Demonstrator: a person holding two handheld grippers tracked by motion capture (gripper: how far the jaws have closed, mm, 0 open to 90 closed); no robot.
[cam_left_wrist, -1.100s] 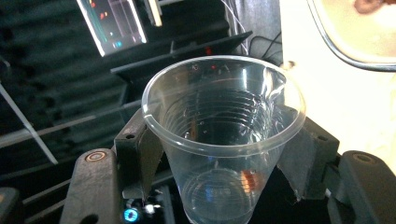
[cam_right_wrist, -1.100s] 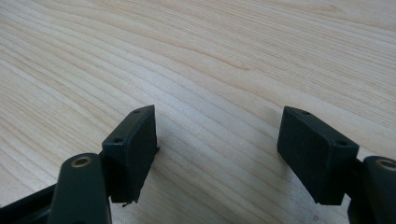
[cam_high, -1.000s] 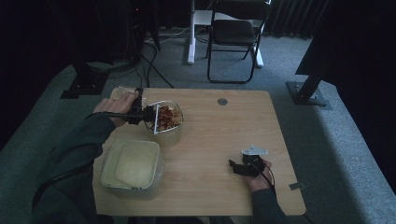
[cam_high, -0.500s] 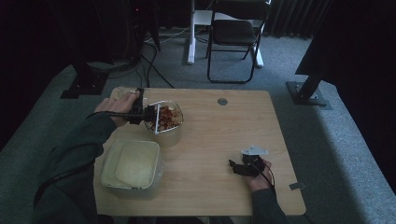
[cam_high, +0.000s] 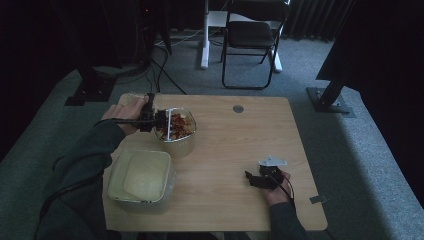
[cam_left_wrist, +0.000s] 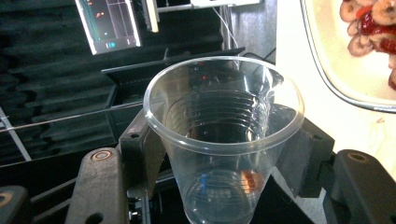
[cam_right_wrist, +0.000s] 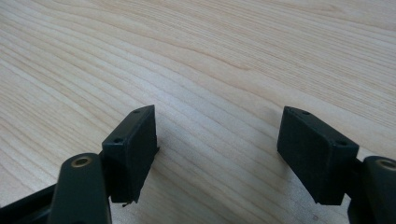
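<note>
My left gripper (cam_high: 161, 120) reaches in from the left over a clear bowl (cam_high: 186, 142) of red dried fruit (cam_high: 177, 124) at the table's back left. It is shut on a clear plastic cup (cam_left_wrist: 224, 135), both pads pressing the cup's ribbed sides just below the rim. The cup (cam_high: 169, 125) lies on its side above the bowl, and its inside looks empty. In the left gripper view the fruit (cam_left_wrist: 373, 23) and the bowl's rim (cam_left_wrist: 327, 70) show at the upper right. My right gripper (cam_high: 254, 179) rests on the table (cam_high: 240, 150) near its front right, open, with bare wood between its pads (cam_right_wrist: 133, 149).
A pale lidded container (cam_high: 141, 177) stands at the front left, below the bowl. Another pale dish (cam_high: 127, 99) sits at the back left corner behind my left hand. A round grommet (cam_high: 238, 108) marks the table's far edge. A folding chair (cam_high: 252, 35) stands beyond the table.
</note>
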